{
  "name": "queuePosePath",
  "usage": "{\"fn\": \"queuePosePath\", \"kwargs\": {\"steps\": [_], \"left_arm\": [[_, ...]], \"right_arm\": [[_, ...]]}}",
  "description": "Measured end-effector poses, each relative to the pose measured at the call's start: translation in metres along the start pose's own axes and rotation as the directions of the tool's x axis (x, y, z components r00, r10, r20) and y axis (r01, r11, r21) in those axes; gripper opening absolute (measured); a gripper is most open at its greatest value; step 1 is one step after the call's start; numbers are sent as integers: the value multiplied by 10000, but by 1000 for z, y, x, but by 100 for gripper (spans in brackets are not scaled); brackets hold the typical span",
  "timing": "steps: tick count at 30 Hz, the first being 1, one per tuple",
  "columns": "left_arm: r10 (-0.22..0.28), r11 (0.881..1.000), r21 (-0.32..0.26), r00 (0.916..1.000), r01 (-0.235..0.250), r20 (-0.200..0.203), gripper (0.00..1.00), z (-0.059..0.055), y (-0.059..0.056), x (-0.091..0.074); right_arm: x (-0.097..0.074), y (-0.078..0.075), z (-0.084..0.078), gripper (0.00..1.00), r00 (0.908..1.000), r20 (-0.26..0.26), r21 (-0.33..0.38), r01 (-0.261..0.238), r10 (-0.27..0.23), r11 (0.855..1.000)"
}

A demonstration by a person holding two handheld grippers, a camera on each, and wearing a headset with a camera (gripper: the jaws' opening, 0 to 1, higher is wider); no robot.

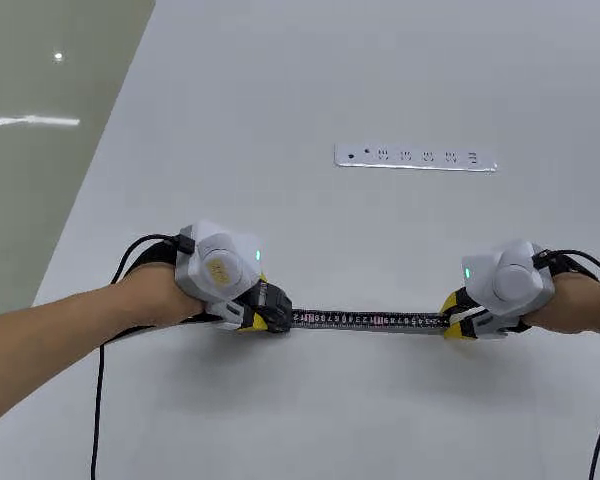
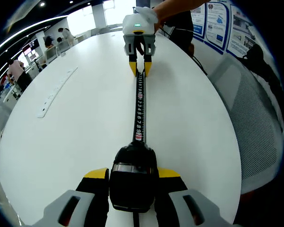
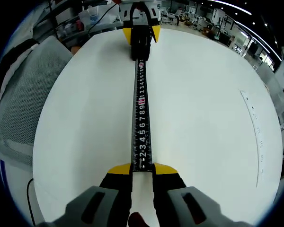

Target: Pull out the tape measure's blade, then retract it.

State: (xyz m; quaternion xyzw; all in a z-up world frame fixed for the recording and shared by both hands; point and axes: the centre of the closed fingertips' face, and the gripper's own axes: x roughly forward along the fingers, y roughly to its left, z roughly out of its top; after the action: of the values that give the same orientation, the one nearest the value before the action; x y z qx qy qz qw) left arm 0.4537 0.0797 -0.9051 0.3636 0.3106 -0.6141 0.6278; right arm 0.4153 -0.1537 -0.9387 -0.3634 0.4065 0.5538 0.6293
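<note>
Your left gripper (image 1: pixel 265 308) clamps the tape measure's case (image 2: pixel 132 175), your right gripper (image 1: pixel 452 318) pinches the extended blade (image 1: pixel 370 320) at its end, so next guide it back slowly.

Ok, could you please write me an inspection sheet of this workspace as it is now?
Surface: white table, with a socket strip at its far side.
Job's things: tape measure case, its blade pulled out, stretched straight between the grippers.
Clutter: nothing seen.
Grippers: left gripper shut on the case; right gripper shut on the blade's end.
Cables: a black cable runs from each gripper.
Surroundings: mesh chair, wall posters, green floor.
</note>
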Motion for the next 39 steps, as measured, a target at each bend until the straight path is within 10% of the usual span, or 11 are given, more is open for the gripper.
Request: {"fn": "queuePosePath", "kwargs": {"steps": [24, 39], "left_arm": [[598, 9922, -1116, 9974, -549, 404, 39, 0, 5, -10], [1851, 9442, -2916, 9791, -1534, 840, 50, 3, 6, -31]], "right_arm": [[0, -3, -2, 19, 9982, 19, 1011, 589, -594, 9931], [-9, -5, -1, 33, 9816, 525, 2299, 1672, -1838, 9588]]}}
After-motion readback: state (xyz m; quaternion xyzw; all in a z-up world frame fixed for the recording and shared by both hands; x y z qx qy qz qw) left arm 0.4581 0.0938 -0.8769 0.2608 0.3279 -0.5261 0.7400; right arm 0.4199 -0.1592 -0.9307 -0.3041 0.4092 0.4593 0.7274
